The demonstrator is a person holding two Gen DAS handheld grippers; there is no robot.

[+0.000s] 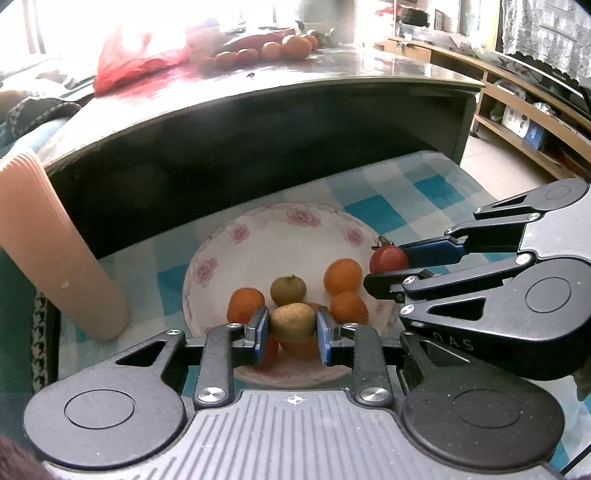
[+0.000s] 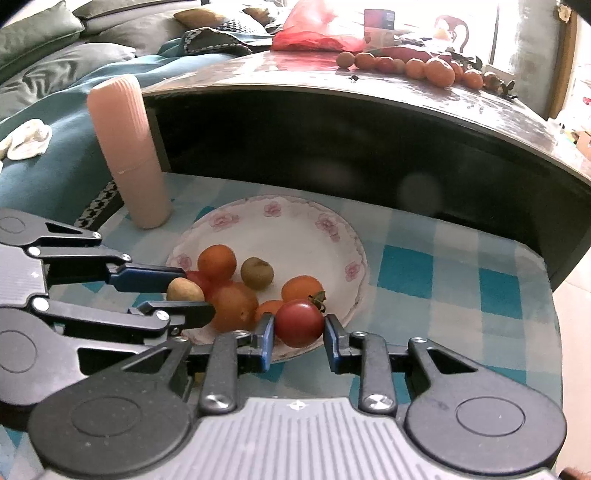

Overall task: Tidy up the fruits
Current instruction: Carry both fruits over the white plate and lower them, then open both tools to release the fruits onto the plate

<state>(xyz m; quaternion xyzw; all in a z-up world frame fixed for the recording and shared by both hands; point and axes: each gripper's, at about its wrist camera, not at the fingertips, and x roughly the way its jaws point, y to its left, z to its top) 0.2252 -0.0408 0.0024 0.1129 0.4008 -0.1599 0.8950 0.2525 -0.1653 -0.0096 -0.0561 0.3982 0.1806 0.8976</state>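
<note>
A white floral plate lies on the blue checked cloth and holds several small oranges and a brown-green fruit. My left gripper is shut on a tan-brown fruit just above the plate's near rim. My right gripper is shut on a red cherry tomato with a green stem, over the plate's right rim.
A tall pink ribbed cylinder stands left of the plate. Behind rises a dark table with a row of oranges and tomatoes and a red plastic bag.
</note>
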